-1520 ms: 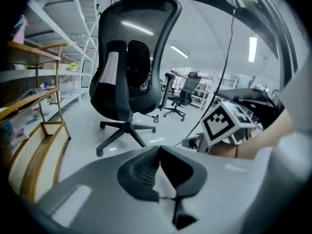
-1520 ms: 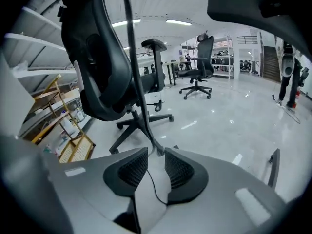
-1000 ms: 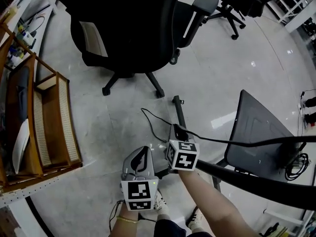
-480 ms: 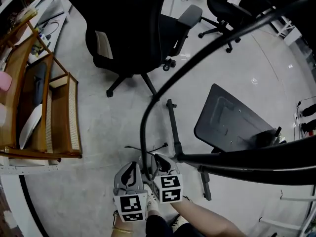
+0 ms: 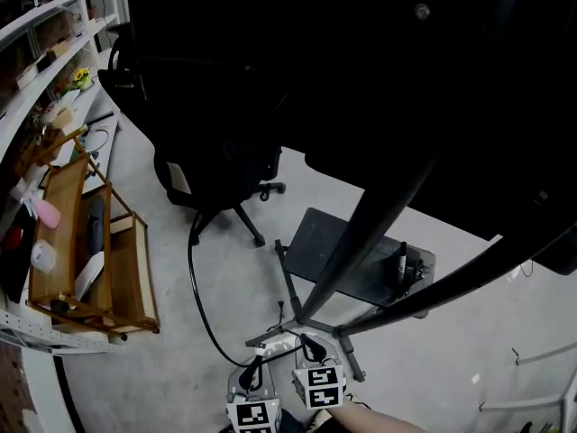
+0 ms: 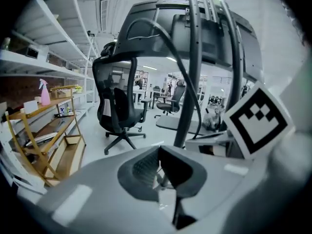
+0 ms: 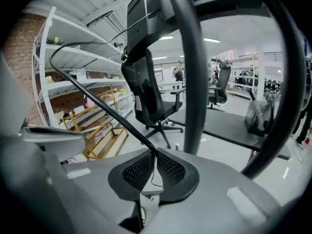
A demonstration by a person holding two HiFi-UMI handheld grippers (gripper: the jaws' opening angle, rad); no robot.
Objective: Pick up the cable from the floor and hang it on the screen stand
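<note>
The right gripper (image 7: 155, 155) is clamped on the black cable (image 7: 107, 108), which rises toward 10 o'clock from its jaws. The left gripper (image 6: 158, 150) has its jaw tips together; whether it pinches anything I cannot tell. In the head view the cable loops over the pale, glossy floor (image 5: 180, 377), with the screen stand (image 5: 361, 233) at 1 o'clock, an office chair (image 5: 216, 170) at 11 and a wooden rack (image 5: 81, 260) beside white shelving (image 5: 45, 25) at 9
</note>
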